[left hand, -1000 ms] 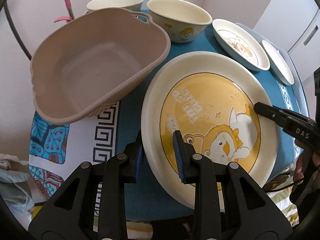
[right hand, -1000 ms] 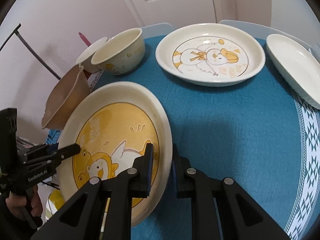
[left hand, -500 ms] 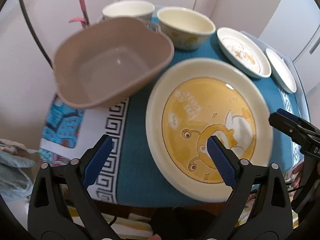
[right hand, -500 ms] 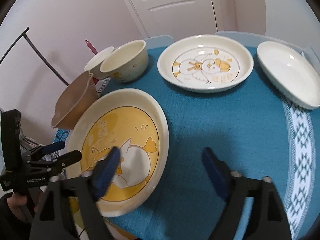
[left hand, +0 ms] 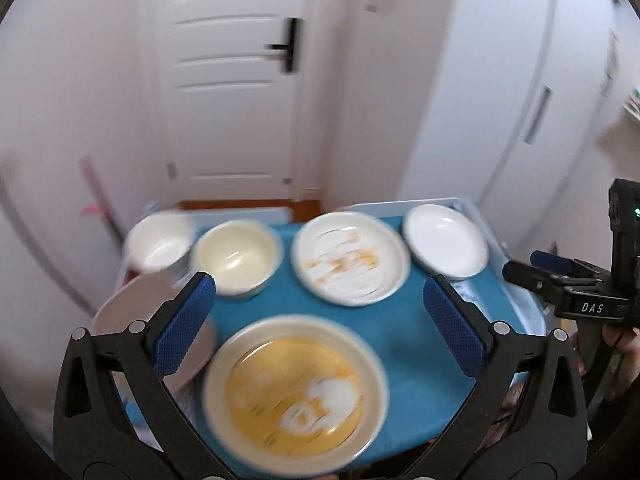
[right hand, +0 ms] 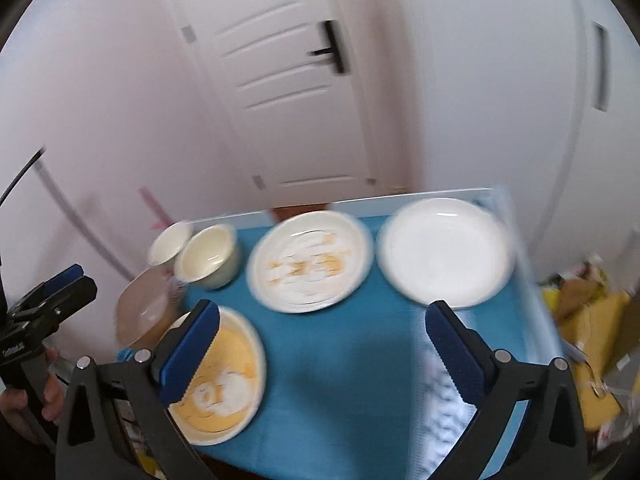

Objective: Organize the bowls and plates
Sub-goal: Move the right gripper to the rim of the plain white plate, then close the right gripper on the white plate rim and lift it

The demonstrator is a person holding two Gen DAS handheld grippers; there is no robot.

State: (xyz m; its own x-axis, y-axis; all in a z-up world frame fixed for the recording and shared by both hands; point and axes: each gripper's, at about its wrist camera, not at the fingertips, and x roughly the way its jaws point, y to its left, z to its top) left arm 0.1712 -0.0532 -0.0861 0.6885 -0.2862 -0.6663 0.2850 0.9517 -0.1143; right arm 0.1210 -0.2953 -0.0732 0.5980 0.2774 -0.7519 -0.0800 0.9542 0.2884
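A large yellow cartoon plate [left hand: 294,388] lies on the blue tablecloth at the near edge; it also shows in the right wrist view [right hand: 220,380]. Behind it stand a white bowl [left hand: 158,242], a cream bowl [left hand: 236,258], a white patterned plate [left hand: 350,264] and a plain white plate [left hand: 446,242]. My left gripper [left hand: 320,324] is open and empty, raised above the yellow plate. My right gripper [right hand: 322,344] is open and empty above the table's near side. Both views are blurred.
A beige plastic basin [left hand: 132,316] sits at the table's left edge beside the yellow plate. A white door [left hand: 232,80] and walls stand behind the table. Bags and clutter [right hand: 592,320] lie to the right of the table.
Both grippers let go of the yellow plate, opened wide and pulled up and back from the table. The plate now lies flat on the cloth.
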